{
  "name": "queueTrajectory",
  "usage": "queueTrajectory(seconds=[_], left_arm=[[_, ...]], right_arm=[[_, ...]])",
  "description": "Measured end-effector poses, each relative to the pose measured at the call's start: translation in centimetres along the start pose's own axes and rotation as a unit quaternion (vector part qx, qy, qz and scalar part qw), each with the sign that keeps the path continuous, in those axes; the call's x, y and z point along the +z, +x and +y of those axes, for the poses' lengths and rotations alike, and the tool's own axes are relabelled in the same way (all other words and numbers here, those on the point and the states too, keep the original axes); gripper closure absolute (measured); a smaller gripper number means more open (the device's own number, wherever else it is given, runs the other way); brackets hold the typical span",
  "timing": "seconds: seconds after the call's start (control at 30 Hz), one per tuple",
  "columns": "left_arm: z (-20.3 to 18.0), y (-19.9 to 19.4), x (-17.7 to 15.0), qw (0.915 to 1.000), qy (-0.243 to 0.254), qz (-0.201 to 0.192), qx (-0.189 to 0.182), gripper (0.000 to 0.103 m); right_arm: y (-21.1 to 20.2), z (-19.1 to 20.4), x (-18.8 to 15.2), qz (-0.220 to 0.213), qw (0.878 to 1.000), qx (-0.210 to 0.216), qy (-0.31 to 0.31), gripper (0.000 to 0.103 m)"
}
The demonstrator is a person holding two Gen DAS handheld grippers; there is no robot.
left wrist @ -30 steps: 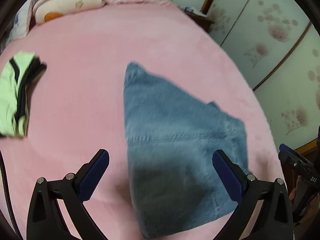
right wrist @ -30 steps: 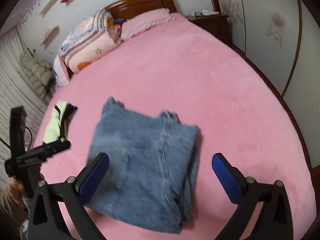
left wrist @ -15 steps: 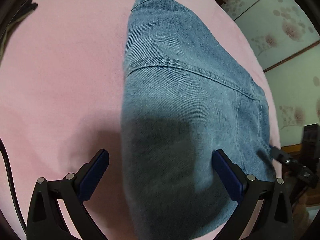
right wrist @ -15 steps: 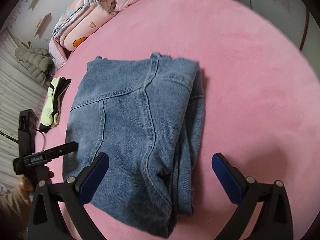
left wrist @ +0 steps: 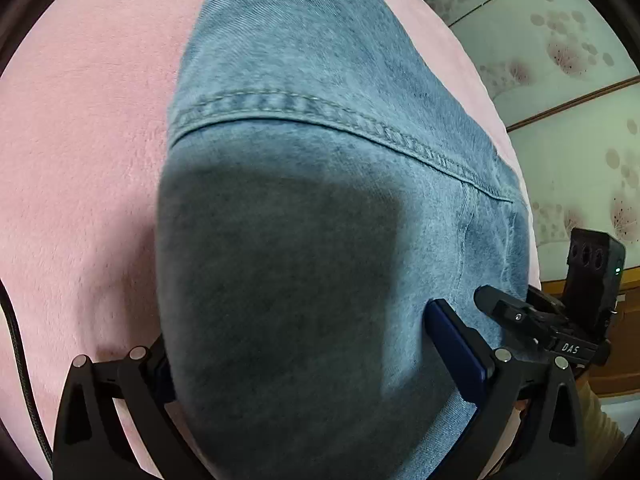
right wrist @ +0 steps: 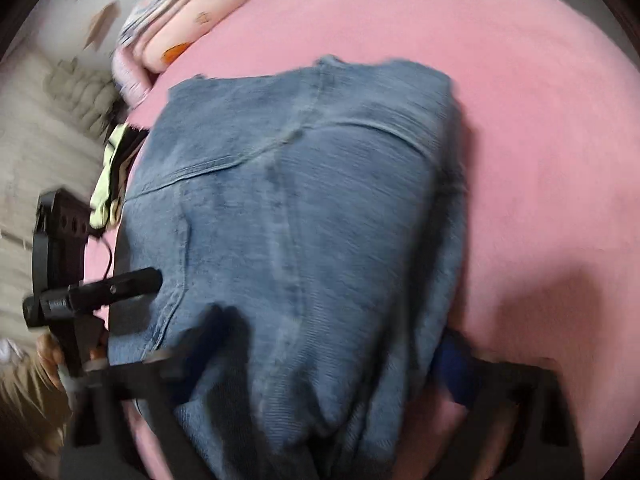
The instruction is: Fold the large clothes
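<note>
Pink fuzzy bed cover (left wrist: 80, 160) under it all, from edge to edge in both views.

Left view, from the claw outward:
- Left claw (left wrist: 298, 332) low in the frame, released and spread wide. Folded blue jeans (left wrist: 304, 208) between its two fingers, near end bulging up and dark with shadow.
- Left finger half hidden behind the jeans' edge. Blue pad (left wrist: 454, 346) of the right finger lying against the denim.
- Thick stitched seam (left wrist: 320, 106) crossing the jeans higher up.
- Black cable (left wrist: 16, 360) down the left edge.
- Right claw's black body with white letters, at the lower right, just past the jeans.
- Pale wall panels (left wrist: 560, 40) with flower prints at the upper right, brown wood strips between them.

Right view, all blurry:
- Right claw (right wrist: 336, 332) at the bottom, closing, jeans between its fingers. Dark left finger on top of the denim, blue right pad at the jeans' right edge. Not gripping that can be seen.
- Jeans filling the middle of the frame, flat on the bed.
- Left claw's black body at the left edge, a hand (right wrist: 48, 356) and a tan sleeve (right wrist: 24, 420) below it.
- Green and black cloth (right wrist: 108, 184) on the bed, beside the jeans' upper left corner.
- Stack of folded blankets (right wrist: 172, 36) at the upper left.
- Puffy beige coat (right wrist: 80, 88) off the bed, far left.
</note>
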State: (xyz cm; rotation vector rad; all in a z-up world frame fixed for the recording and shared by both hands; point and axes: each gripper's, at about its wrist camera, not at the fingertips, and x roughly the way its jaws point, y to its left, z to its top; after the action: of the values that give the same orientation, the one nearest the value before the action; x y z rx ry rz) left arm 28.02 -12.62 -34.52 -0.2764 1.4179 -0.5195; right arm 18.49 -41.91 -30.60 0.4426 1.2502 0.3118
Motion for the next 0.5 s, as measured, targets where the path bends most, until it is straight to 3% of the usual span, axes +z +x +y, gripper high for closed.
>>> queueTrajectory(seconds=[0.23, 0.3, 0.37, 0.4, 0.47, 0.5], left_arm=[[-0.9, 0.3, 0.1, 0.9998, 0.007, 0.004, 0.018, 0.003], [-2.3, -0.1, -0.1, 0.999, 0.024, -0.013, 0.036, 0.02], [-3.0, -1.7, -0.6, 0.9977, 0.038, -0.035, 0.044, 0.037], [-3.2, -2.5, -1.0, 0.9975, 0.039, -0.044, 0.04, 0.048], [-3.6, -4.3, -1.7, 0.9968, 0.043, -0.06, 0.033, 0.06], [-4.0, -5.2, -2.2, 0.9959, 0.049, -0.066, 0.038, 0.061]], right_arm=[[0.8, -1.1, 0.8, 0.007, 0.999, 0.028, 0.036, 0.036], [0.4, -0.7, 0.8, 0.003, 0.999, 0.026, 0.029, 0.047], [-1.0, 0.4, 0.8, -0.013, 1.0, 0.013, 0.02, 0.074], [-1.4, 0.9, 0.8, -0.019, 1.0, 0.008, 0.018, 0.076], [-2.7, 2.5, 0.5, -0.031, 0.999, -0.006, 0.006, 0.081], [-3.1, 3.5, 0.4, -0.036, 0.999, -0.015, -0.003, 0.081]])
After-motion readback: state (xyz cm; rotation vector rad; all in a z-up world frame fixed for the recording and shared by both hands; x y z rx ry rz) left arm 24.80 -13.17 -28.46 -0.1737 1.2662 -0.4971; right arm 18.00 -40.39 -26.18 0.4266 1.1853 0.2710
